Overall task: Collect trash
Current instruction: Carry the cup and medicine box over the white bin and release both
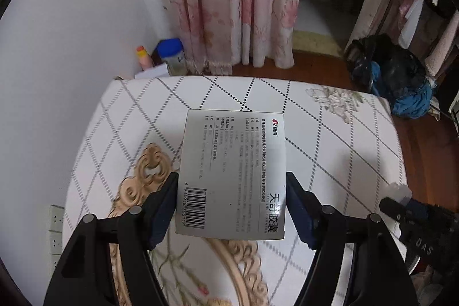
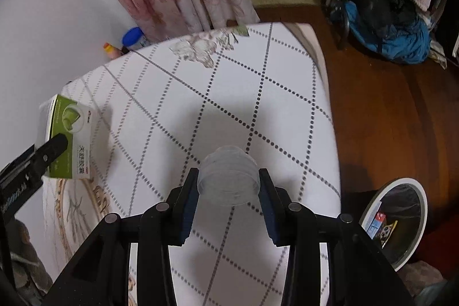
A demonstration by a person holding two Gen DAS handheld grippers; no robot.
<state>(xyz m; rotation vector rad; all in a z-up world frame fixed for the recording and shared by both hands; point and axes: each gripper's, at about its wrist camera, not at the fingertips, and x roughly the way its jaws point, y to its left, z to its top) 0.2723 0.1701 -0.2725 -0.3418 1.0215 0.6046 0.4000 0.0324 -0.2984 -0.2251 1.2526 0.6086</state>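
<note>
I'm mid-carry: my left hand-held gripper (image 1: 231, 205) is clamped on a grey medicine box (image 1: 233, 174) and my right hand-held gripper (image 2: 228, 200) on a clear plastic cup (image 2: 228, 179), both above the bed (image 2: 229, 93). Next I'd swing right to the bin (image 2: 401, 220) on the floor and release over its mouth — it already holds wrappers. The box looks flat and printed with a barcode, the cup thin and ribbed.
</note>
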